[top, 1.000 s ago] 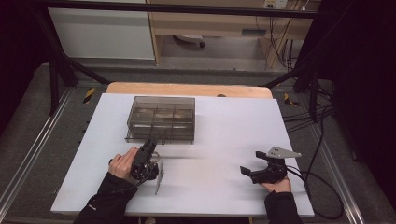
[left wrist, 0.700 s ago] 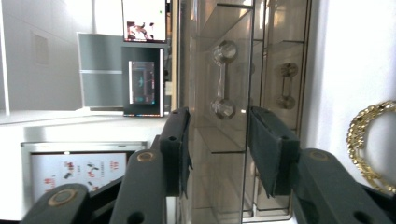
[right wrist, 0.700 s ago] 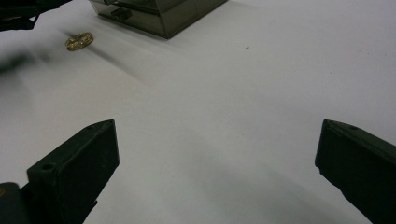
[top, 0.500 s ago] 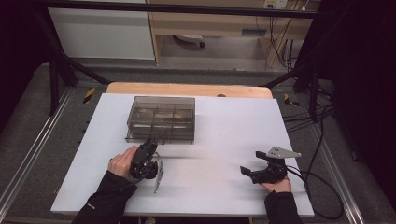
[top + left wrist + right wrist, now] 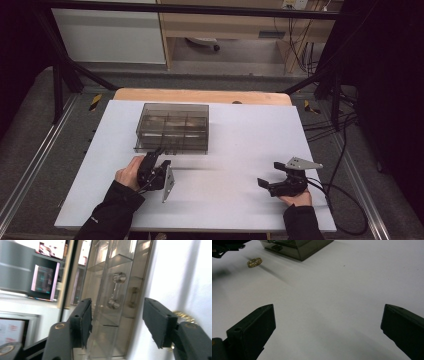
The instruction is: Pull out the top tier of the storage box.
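1. Smoky clear plastic is the material of the drawer box (image 5: 172, 129), which sits on the white table (image 5: 240, 210) toward its far left side; I take its small handle (image 5: 115, 291) for my target.
2. My left gripper (image 5: 161, 156) hovers just near of the box's front. Its jaws have just been opening and now stand about half apart with nothing between them; in the left gripper view the handle shows through the gap, farther off.
3. My right gripper (image 5: 266, 184) rests near the right edge of the table, well apart from the box, jaws spread wide and empty.
4. A gold ring (image 5: 254, 262) lies on the table just beside the left gripper, near the box front.
5. Risk, as I judge it: the handle is small and slick, so the pads could slip off or close on the drawer face instead.
6. Pushing forward could shove the light box farther away, since the right gripper is not bracing it.
7. A low sweep of the left gripper could knock the ring off across the table.
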A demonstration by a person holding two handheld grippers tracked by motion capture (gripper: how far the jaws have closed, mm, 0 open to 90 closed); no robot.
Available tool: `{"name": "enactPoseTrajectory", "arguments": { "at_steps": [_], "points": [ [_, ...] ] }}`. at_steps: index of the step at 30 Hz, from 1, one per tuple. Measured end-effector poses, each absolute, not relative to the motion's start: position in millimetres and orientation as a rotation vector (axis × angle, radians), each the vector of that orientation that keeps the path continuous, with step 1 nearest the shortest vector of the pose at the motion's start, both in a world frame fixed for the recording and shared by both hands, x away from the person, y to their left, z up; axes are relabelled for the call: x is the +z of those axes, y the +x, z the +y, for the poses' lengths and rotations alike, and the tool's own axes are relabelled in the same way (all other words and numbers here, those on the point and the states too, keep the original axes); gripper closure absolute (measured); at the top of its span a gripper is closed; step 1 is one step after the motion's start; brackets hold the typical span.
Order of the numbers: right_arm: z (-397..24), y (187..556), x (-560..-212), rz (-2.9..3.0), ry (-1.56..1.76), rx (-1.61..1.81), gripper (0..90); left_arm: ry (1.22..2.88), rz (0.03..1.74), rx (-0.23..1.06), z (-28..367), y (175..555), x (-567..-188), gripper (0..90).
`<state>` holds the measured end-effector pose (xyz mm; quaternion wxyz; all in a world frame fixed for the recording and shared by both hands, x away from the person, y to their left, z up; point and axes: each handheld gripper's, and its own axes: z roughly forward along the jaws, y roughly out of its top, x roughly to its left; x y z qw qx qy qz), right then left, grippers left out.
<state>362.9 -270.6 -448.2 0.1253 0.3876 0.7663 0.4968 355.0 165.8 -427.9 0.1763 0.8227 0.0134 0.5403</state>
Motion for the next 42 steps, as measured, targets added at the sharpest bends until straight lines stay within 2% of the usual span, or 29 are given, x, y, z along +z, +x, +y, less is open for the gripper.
{"name": "enactPoseTrajectory", "arguments": {
  "at_steps": [20,42],
  "points": [
    [-270,363,-448,2.232,1.128,1.451,0.5,2.262,0.420,1.149,186,348,-405,23.6],
    [-270,363,-448,2.229,1.133,1.456,0.5,2.204,0.671,0.855,210,336,-426,14.2]
  ]
}}
